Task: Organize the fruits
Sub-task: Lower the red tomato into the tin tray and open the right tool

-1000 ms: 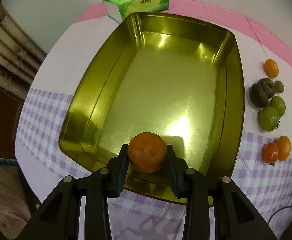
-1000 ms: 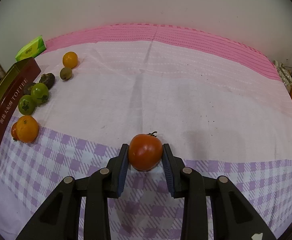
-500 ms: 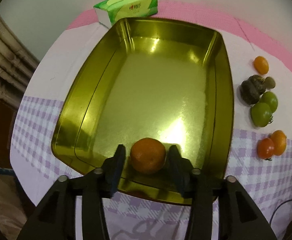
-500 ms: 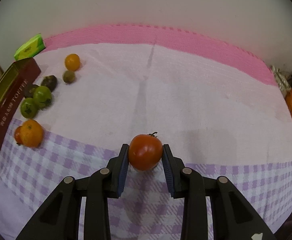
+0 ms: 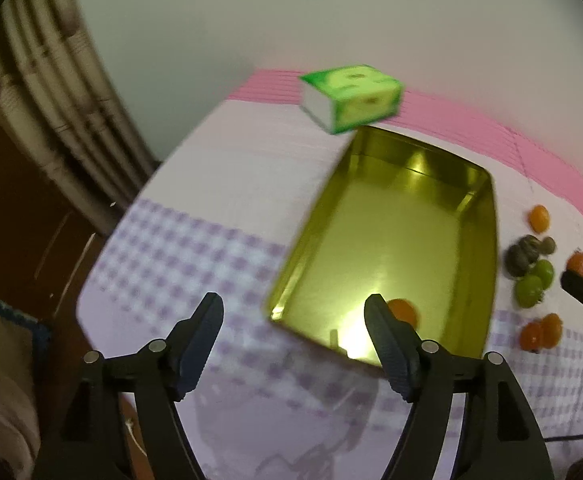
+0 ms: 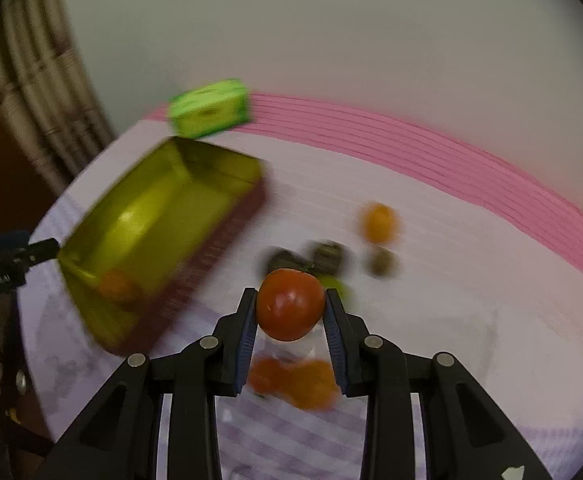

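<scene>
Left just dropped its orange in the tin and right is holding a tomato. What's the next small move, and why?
Probably carry the right gripper leftward over the tin and only then open. It is shut on the tomato, which hangs above the loose fruit on the cloth, not over the tin. The left gripper is open and off to the tin's side, and the orange lies in the near corner.

My left gripper [image 5: 293, 336], low in its frame, is spread wide and holds nothing. My right gripper [image 6: 290, 322], bottom centre, is clamped.
</scene>
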Motion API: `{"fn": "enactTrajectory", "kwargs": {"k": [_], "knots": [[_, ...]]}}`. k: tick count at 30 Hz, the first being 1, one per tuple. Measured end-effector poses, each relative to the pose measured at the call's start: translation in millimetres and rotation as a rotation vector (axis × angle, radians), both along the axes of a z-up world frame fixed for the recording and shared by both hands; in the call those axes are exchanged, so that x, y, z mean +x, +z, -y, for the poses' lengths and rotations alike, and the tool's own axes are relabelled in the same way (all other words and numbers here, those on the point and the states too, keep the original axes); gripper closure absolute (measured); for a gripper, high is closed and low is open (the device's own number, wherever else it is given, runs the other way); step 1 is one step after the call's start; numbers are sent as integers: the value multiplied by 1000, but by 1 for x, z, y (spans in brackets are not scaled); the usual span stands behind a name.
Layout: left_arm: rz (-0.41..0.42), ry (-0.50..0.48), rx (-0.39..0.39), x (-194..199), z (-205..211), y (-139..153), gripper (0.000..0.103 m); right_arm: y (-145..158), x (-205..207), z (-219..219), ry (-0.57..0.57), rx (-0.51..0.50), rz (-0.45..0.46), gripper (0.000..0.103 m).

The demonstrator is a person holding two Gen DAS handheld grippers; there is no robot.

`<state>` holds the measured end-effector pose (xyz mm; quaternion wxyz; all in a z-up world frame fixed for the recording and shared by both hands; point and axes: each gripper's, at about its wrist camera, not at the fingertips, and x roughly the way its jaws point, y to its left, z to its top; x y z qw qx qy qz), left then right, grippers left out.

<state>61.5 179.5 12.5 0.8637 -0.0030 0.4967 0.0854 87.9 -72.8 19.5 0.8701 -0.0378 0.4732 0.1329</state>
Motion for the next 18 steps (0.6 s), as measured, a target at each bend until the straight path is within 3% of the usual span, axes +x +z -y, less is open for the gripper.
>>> {"fn": "enactTrajectory", "kwargs": {"k": [9, 18], "knots": [[-4, 95, -43, -20, -42, -10, 29, -15, 32, -105, 141, 37, -36, 73], [-30, 111, -75, -15, -46, -22, 29, -52, 34, -116, 163, -59, -96, 73]]}}
